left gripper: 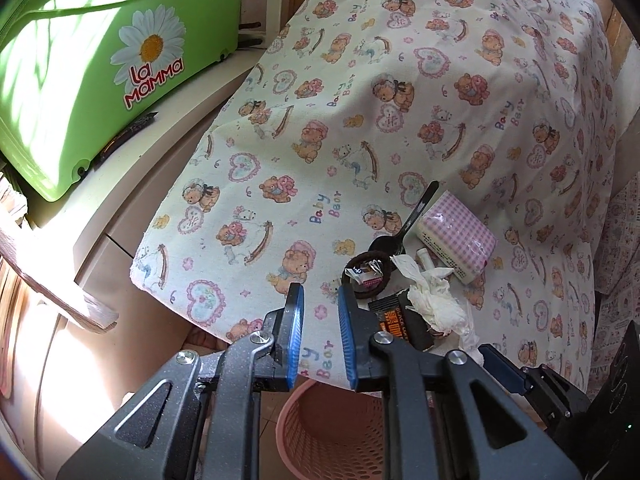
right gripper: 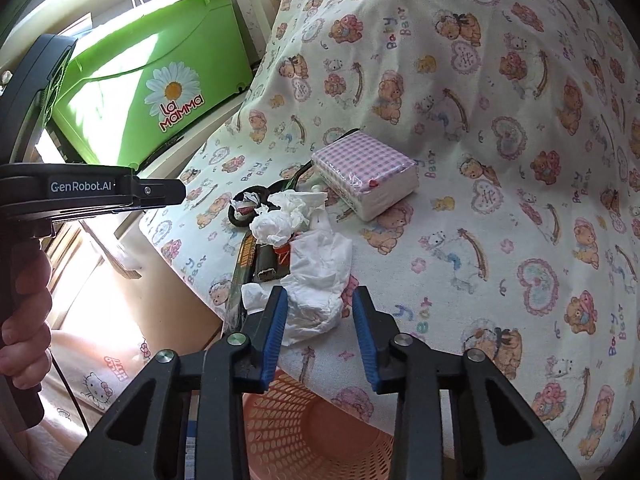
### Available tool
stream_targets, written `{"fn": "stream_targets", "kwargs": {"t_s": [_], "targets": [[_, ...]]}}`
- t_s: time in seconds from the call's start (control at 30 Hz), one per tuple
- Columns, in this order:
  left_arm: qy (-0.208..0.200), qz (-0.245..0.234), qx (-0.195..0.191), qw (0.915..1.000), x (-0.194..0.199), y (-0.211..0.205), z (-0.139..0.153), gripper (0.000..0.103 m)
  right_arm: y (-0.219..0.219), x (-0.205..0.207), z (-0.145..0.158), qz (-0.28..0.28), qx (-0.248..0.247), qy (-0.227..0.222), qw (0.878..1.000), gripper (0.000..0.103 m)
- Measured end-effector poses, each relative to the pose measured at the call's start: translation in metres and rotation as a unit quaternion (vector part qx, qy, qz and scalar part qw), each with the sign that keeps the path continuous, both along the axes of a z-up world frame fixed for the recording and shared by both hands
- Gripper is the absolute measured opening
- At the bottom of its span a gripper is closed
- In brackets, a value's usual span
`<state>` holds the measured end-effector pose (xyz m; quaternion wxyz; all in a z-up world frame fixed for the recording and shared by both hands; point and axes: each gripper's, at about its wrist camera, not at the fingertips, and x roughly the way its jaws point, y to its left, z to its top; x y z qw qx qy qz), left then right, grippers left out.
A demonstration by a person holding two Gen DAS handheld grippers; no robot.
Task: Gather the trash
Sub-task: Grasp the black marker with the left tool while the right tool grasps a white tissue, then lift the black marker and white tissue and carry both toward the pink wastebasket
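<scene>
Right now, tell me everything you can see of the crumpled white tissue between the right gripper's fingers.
The crumpled white tissue is thin, soft-looking paper, creased and bunched, lying flat at the near edge of the bear-print cloth. Its lower part sits between the right gripper fingers; the left pad touches it, the right pad shows a gap. Its upper edge runs against the dark wrappers and a smaller tissue wad. A pink basket stands below.

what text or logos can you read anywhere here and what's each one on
"La MaMMa": daisy sticker on the green plastic bin
"GenRobot.AI": left gripper's body
"Baby Bear": repeated print on the tablecloth
"BLACK COFFEE" (partly legible): dark sachet
Print on the tissue pack: too small to read
</scene>
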<state>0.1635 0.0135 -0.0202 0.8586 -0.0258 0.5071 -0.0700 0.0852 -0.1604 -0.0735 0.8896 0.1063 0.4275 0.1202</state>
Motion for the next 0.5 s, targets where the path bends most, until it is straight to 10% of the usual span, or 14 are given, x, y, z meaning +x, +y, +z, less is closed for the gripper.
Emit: {"fn": "stream_targets", "kwargs": {"t_s": [0.5], "targets": [[0.117, -0.084, -0.008, 0.9895, -0.020, -0.053, -0.036, 0.033, -0.045, -0.024, 0.035, -0.054, -0.018, -0.042, 0.998, 0.013]]}}
